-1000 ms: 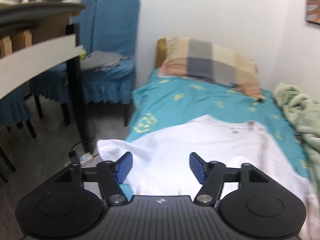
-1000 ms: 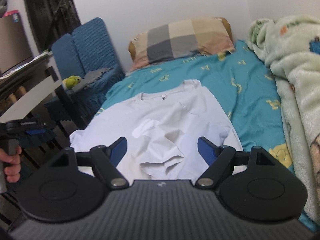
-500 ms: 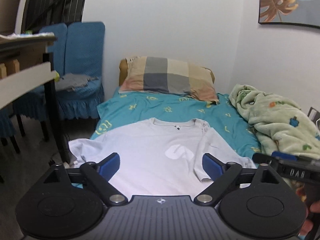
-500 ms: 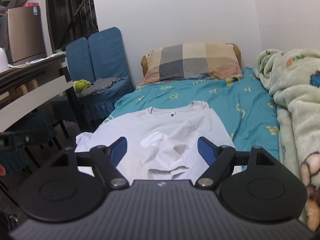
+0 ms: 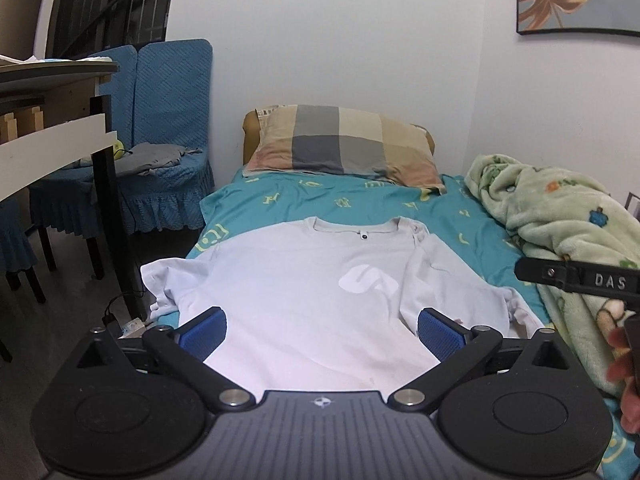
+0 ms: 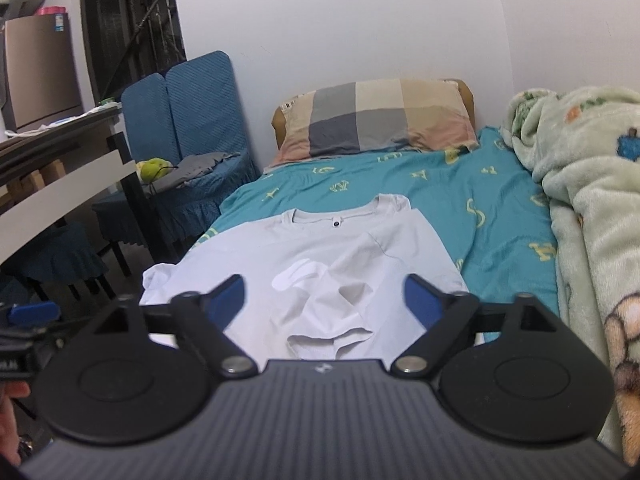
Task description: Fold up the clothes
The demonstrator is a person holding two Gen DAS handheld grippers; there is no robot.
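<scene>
Jaws wide over shirt [image 5: 304, 292], blanket [image 5: 560, 232] beside.

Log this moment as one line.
white T-shirt: flat on bed, one sleeve folded in | left claw: open, empty | right claw: open, empty

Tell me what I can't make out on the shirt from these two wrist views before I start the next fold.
- White T-shirt hem: hidden behind the left gripper body in the left wrist view, and behind the right gripper body in the right wrist view.
- Left sleeve: hangs off the bed edge; its end is unclear in both views.
- Neck label: too small to read.
</scene>
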